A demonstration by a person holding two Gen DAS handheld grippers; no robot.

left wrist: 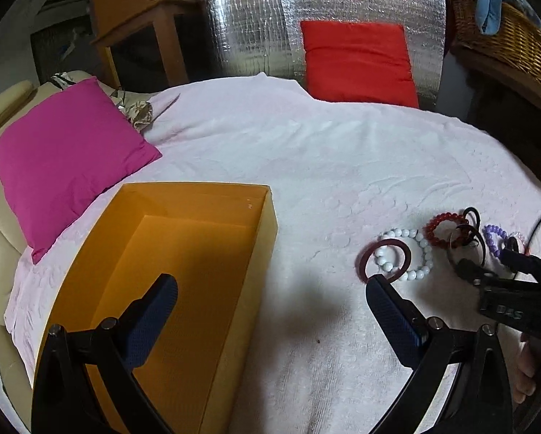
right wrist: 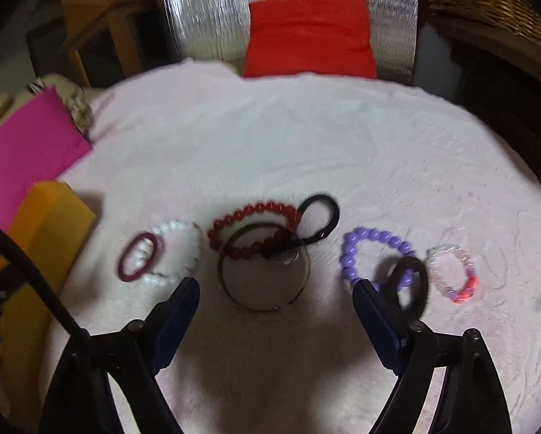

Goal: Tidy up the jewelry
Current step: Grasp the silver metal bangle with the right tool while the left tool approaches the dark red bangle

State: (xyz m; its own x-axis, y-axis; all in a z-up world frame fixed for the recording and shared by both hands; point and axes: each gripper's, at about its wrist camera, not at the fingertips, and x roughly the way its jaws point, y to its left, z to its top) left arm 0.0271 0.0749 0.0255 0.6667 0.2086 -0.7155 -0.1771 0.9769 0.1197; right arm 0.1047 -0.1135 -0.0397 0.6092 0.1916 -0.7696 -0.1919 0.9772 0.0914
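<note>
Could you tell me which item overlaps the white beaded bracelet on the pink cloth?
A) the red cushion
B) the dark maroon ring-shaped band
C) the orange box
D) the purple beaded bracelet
B: the dark maroon band lies across the left end of the white beaded bracelet, while the purple beaded bracelet sits well to its right, beyond the red beaded bracelet, and the orange box stands apart.
</note>
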